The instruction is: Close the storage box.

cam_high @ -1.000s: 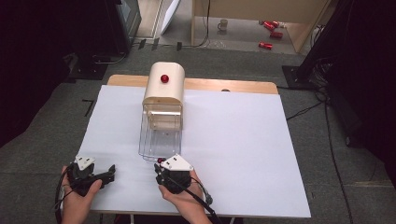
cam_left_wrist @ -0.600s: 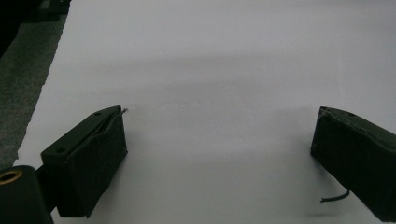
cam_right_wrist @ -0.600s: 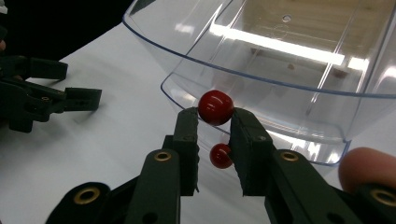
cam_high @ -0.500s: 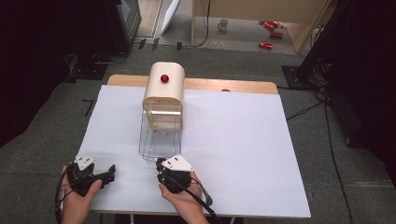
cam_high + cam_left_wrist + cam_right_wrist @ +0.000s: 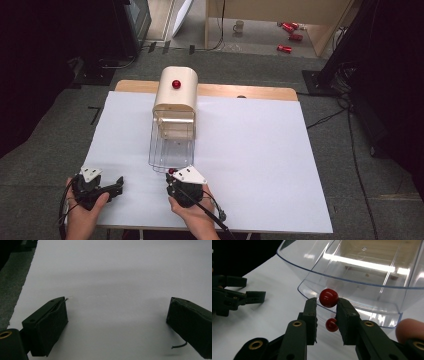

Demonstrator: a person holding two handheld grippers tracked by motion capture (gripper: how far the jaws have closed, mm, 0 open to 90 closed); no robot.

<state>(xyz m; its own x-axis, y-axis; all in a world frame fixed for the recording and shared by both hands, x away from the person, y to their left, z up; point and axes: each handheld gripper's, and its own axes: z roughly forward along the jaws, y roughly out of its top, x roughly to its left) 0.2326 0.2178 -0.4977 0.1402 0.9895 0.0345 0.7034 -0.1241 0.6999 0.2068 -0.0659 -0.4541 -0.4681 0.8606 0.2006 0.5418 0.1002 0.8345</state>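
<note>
Covering most of your table (image 5: pixel 260 92) is a white sheet (image 5: pixel 250 165), and on it stands a cream bread-bin-like box (image 5: pixel 175 92) with a clear plastic drawer (image 5: pixel 171 142) pulled out toward you. Your right gripper (image 5: pixel 325 306) sits at the drawer's near edge, its jaws closed on a small red knob (image 5: pixel 328 298) at the drawer front. Your left gripper (image 5: pixel 117 186) rests low over the sheet well to the left, jaws wide apart and holding nothing
</note>
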